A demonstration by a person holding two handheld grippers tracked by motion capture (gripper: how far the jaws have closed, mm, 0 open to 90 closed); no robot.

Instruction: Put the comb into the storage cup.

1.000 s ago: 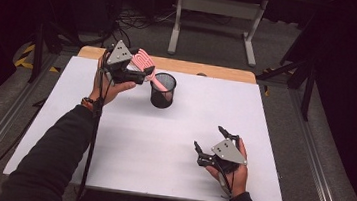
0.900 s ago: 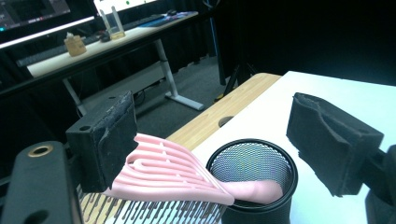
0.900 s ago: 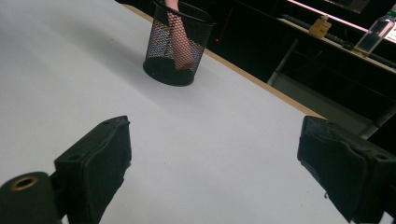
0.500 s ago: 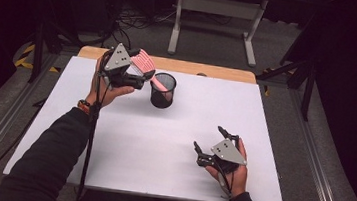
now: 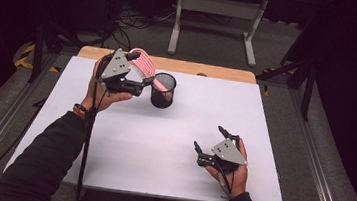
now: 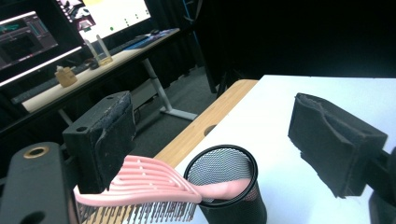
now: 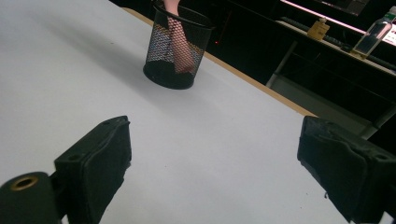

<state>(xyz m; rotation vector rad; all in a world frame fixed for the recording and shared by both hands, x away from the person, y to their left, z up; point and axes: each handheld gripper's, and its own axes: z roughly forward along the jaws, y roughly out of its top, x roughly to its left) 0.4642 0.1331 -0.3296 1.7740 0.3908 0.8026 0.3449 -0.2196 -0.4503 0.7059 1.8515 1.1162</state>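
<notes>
Beside mesh cup (image 5: 163, 90): pink brush (image 5: 142, 62), handle inside; table (image 5: 162, 144) around bare.

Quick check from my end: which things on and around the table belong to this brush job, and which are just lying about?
In the job:
pink hairbrush, handle down in the cup
black mesh cup
left tongs, open beside the brush

Lying about:
right tongs, open and apart on the white table
desk with monitors
</notes>
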